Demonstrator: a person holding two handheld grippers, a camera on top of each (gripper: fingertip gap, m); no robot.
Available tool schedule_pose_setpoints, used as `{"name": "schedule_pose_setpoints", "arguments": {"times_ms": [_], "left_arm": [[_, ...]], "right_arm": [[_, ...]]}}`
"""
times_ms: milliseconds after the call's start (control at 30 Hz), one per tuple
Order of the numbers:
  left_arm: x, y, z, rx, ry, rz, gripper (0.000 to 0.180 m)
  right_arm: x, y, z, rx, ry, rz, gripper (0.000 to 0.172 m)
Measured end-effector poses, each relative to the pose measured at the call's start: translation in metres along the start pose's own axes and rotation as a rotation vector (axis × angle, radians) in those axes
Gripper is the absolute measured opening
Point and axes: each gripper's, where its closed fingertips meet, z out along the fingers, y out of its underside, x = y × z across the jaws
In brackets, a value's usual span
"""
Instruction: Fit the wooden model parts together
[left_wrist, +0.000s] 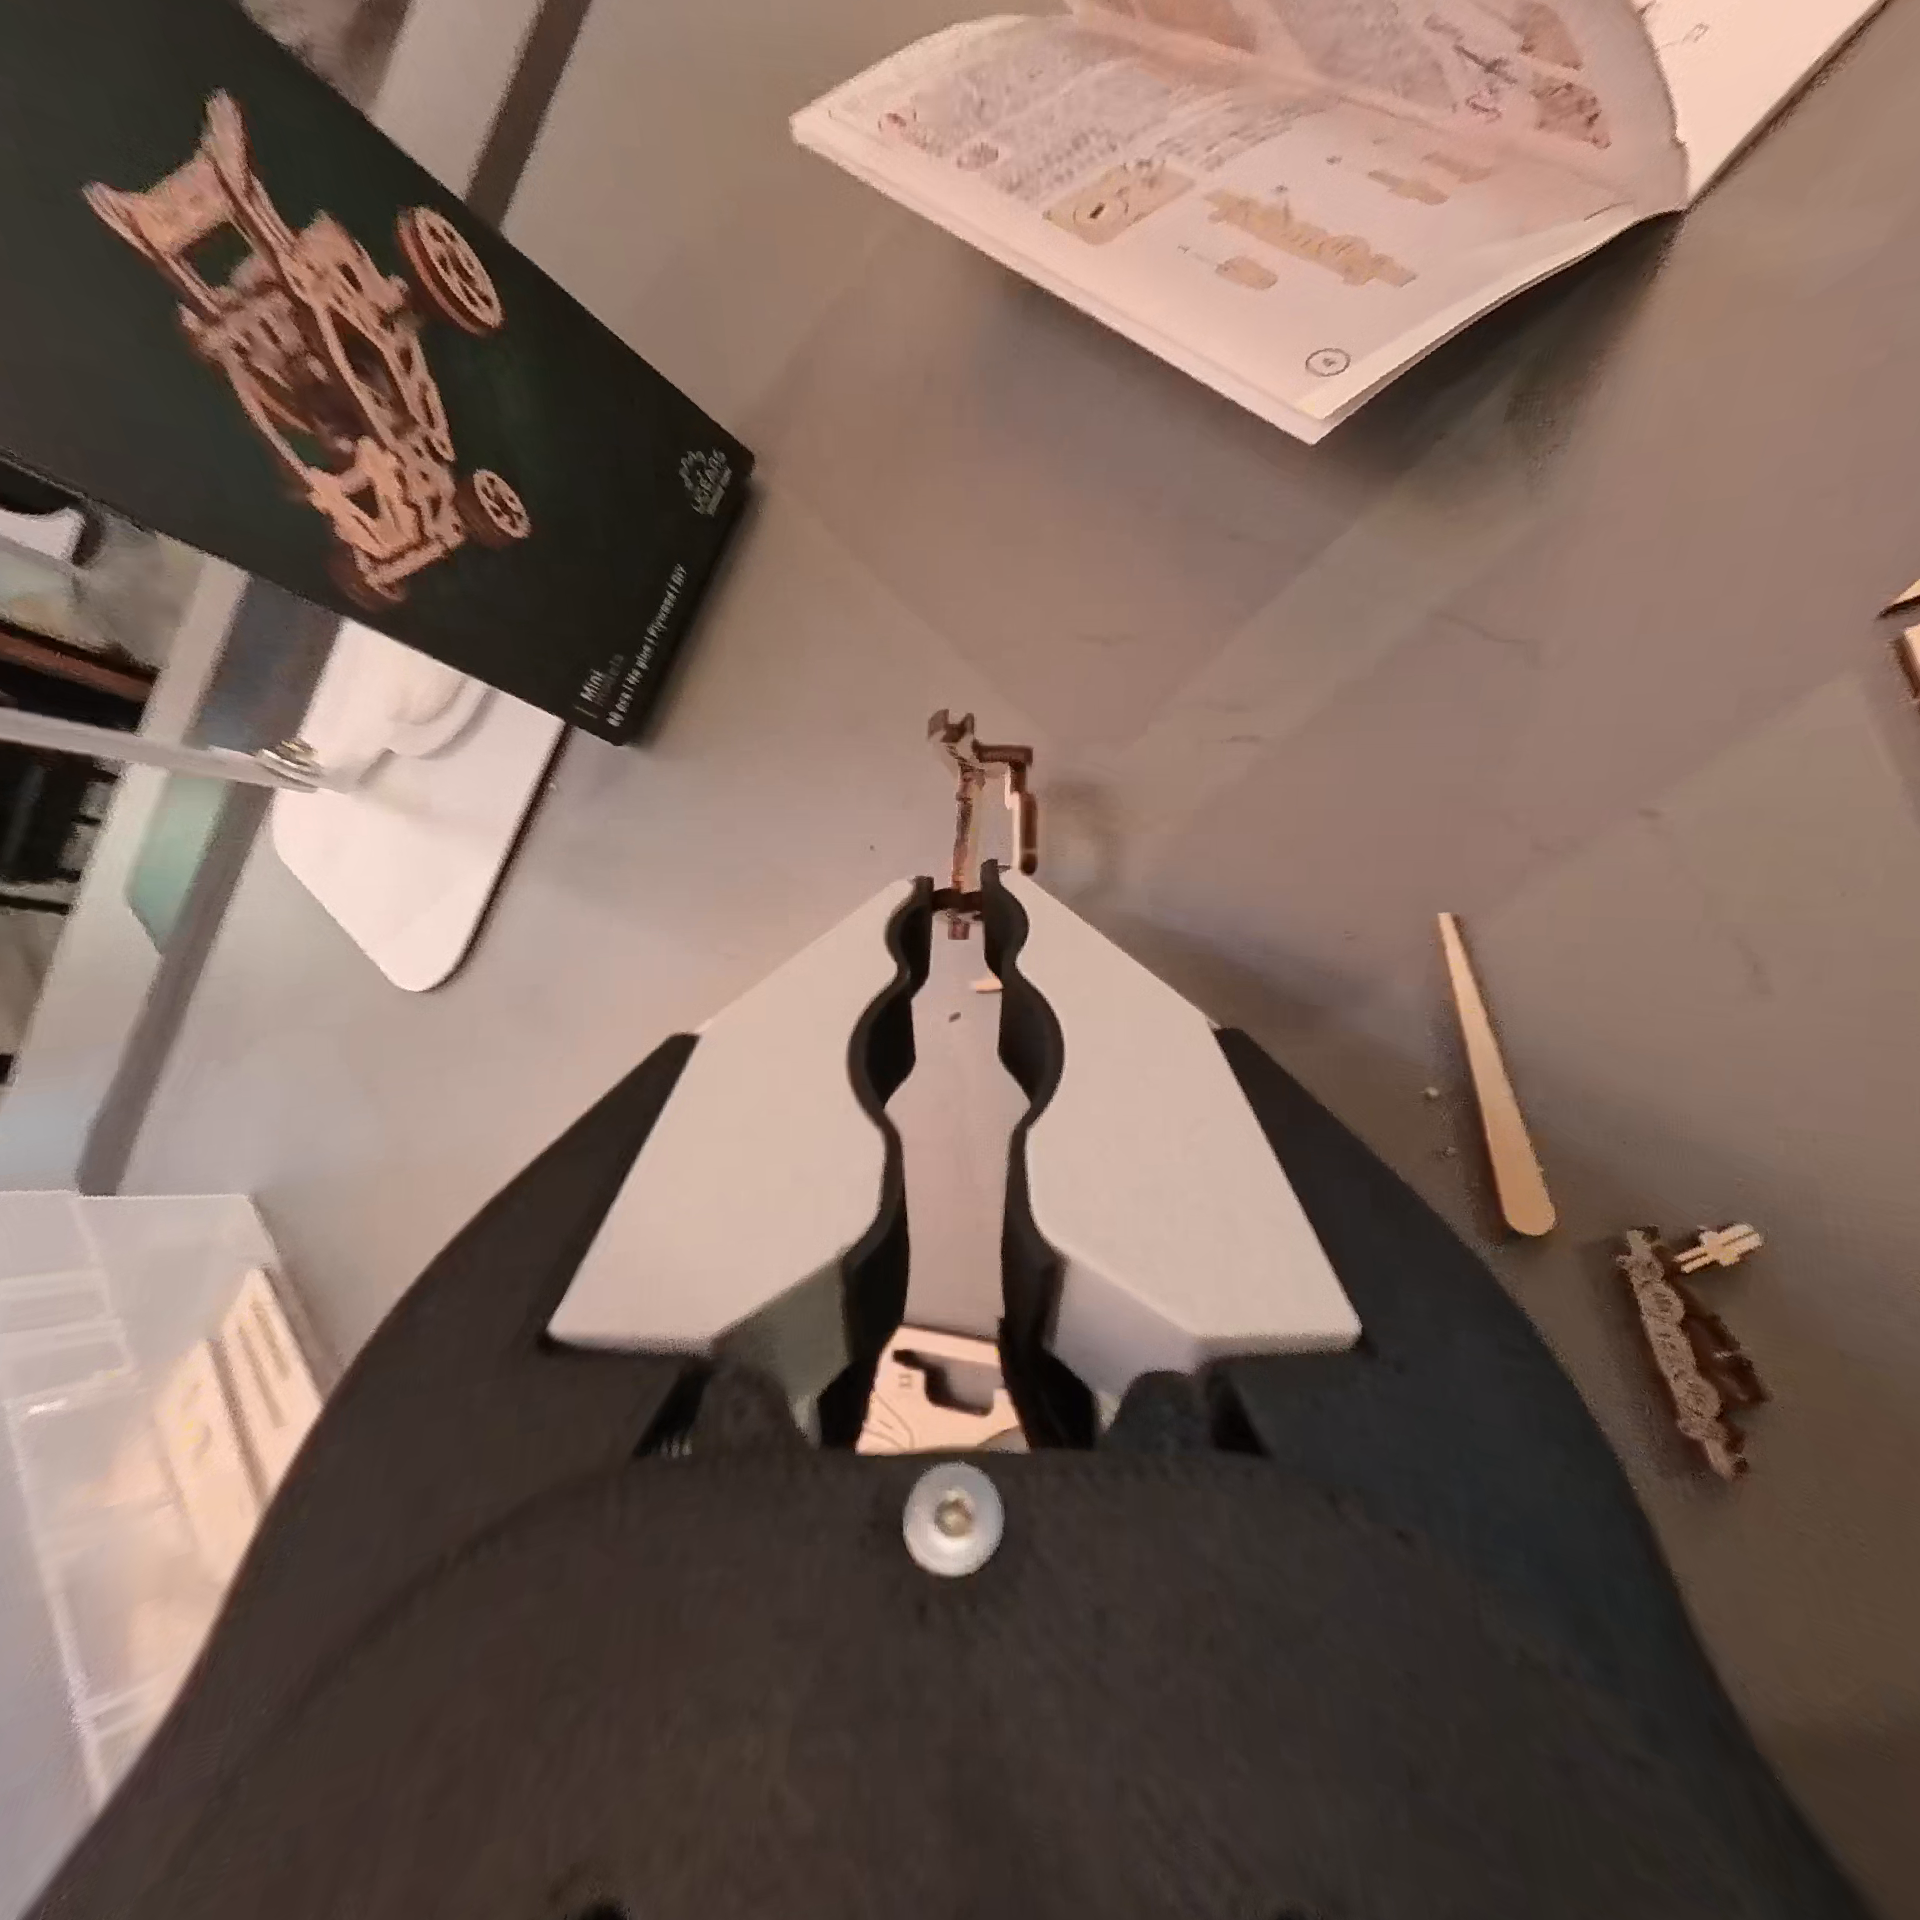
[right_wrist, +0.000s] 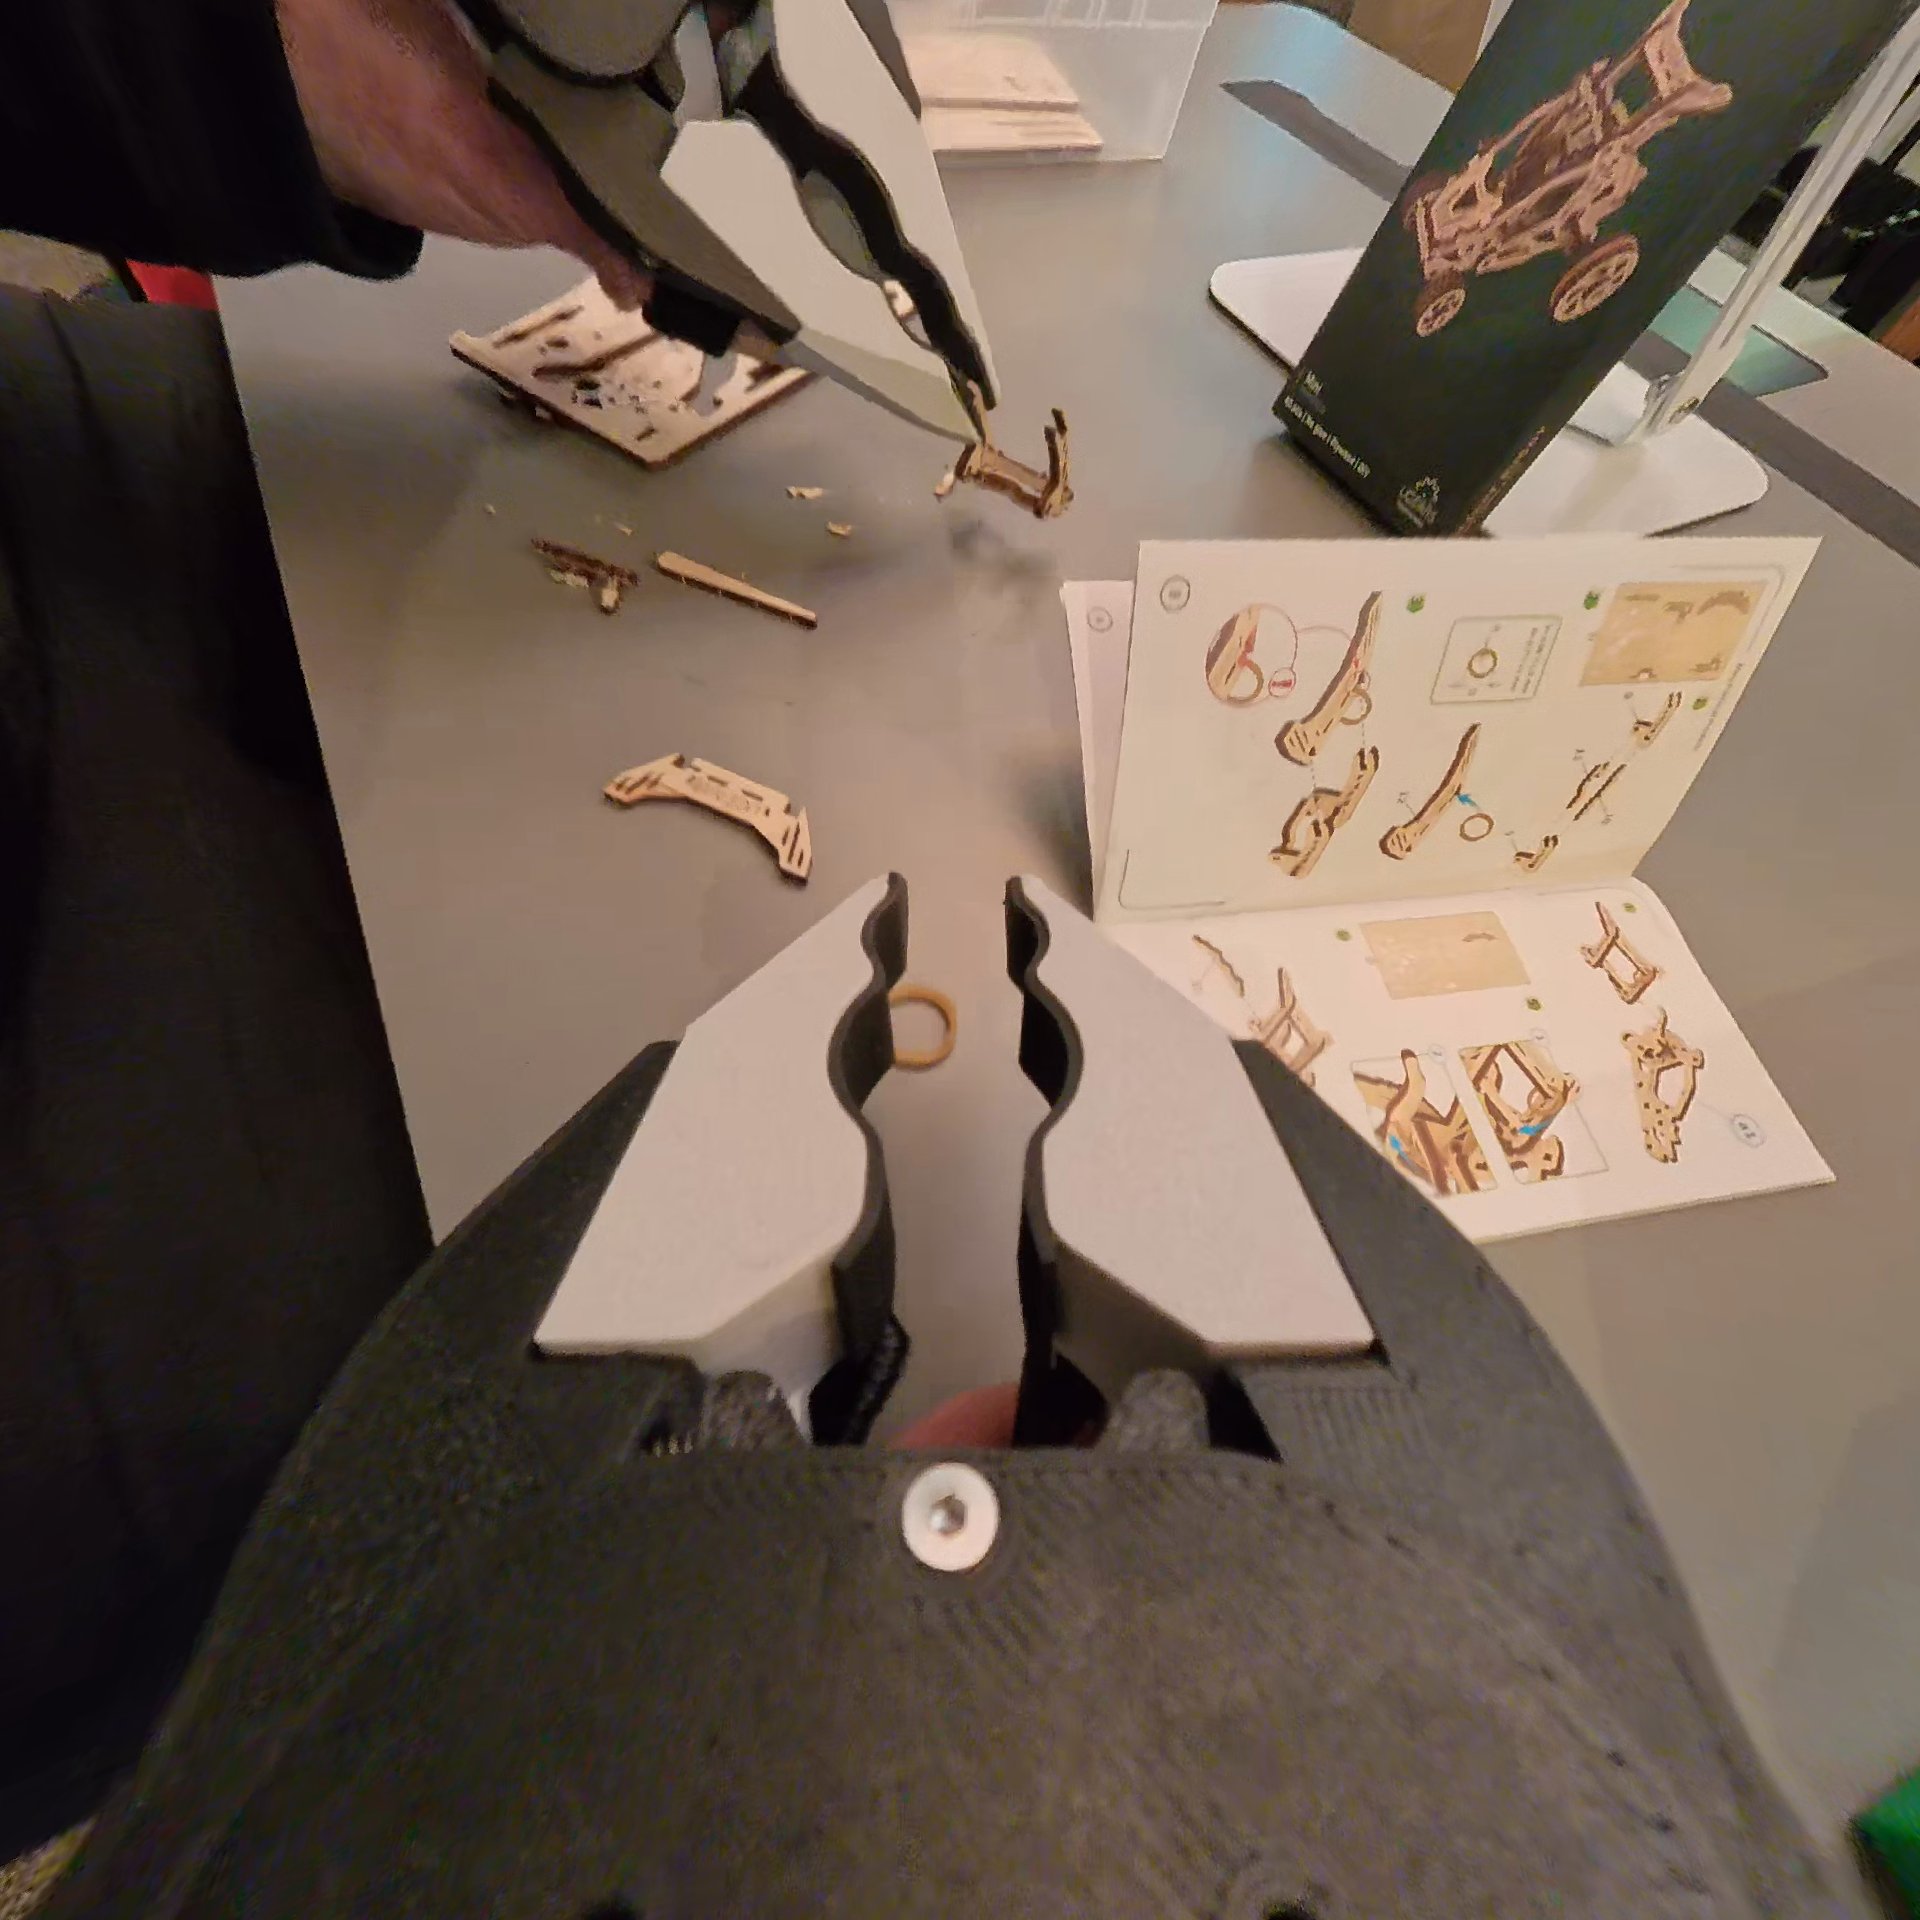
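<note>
Your left gripper (left_wrist: 961, 896) has its fingers clamped on the small, pale, laser-cut wooden frame assembly (left_wrist: 982, 800), pinching only its near end; the rest sticks out toward 12 o'clock, over the grey desk (left_wrist: 1247, 727). In the right wrist view the same assembly (right_wrist: 1013, 473) sits low, at or just above the desk surface (I cannot tell whether it touches).

Your right gripper (right_wrist: 954, 899) holds nothing, its fingers a little apart, hovering above the thin tan wooden ring (right_wrist: 923, 1027), which lies flat on the desk below them.

The risks, as I judge them:
- So narrow a pinch could let the assembly twist or pop out if you press a part into it.
- Squeezing harder may crack the thin plywood or spring a joint.
- The ring lies flat, so closing on it from above may skid it away.
- The curved flat wooden piece (right_wrist: 717, 805) at 10 o'clock of your right fingers, and the tapered wooden stick (right_wrist: 732, 603) beyond, could be knocked aside by a sweeping arm.
</note>
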Motion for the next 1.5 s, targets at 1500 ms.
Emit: {"name": "schedule_pose_setpoints", "arguments": {"times_ms": [1500], "left_arm": [[0.028, -0.008, 0.001, 0.204, -0.022, 0.485, 0.012]], "right_arm": [[-0.001, 0.006, -0.001, -0.031, 0.009, 0.02, 0.019]]}}
